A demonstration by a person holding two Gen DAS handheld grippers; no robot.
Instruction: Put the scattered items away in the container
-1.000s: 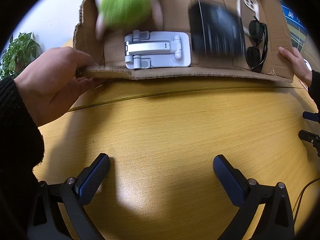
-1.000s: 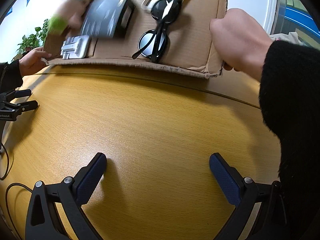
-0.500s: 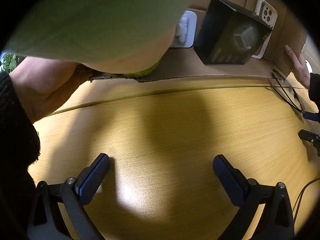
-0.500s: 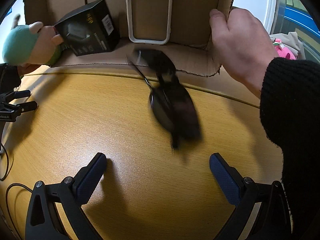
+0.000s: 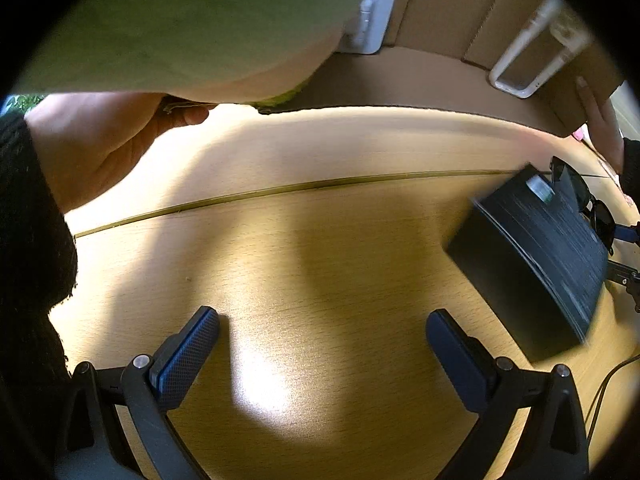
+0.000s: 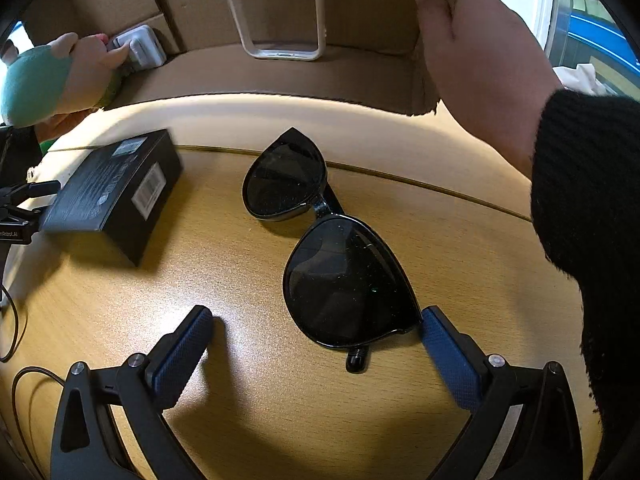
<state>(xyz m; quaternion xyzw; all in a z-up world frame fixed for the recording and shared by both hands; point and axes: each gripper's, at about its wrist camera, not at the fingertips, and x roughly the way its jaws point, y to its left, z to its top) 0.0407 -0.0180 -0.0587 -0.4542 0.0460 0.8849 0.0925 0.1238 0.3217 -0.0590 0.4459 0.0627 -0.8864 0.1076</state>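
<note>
A person's hands [image 6: 480, 68] hold a cardboard box [image 6: 360, 80] tipped on its side at the far table edge. Black sunglasses [image 6: 340, 276] lie on the wooden table, the near lens between the fingers of my open right gripper [image 6: 316, 316], its corner by the right pad. A black carton [image 6: 116, 192] rests further left; in the left wrist view this carton [image 5: 536, 264] looks motion-blurred, right of my open, empty left gripper [image 5: 322, 318]. A green plush toy [image 5: 180, 28] hangs at the box mouth. A white stand [image 6: 140, 50] and phone case [image 6: 280, 12] remain inside.
The other hand [image 5: 92, 144] grips the box's left flap, its black sleeve close on the left. A seam [image 5: 280, 190] crosses the tabletop. Cables [image 6: 16, 320] lie at the left edge in the right wrist view, beside the left gripper's frame [image 6: 20, 208].
The box has been tipped up steeply. The black carton and the sunglasses slid out onto the table, and the plush toy rolled to the box mouth. Both grippers stayed still.
</note>
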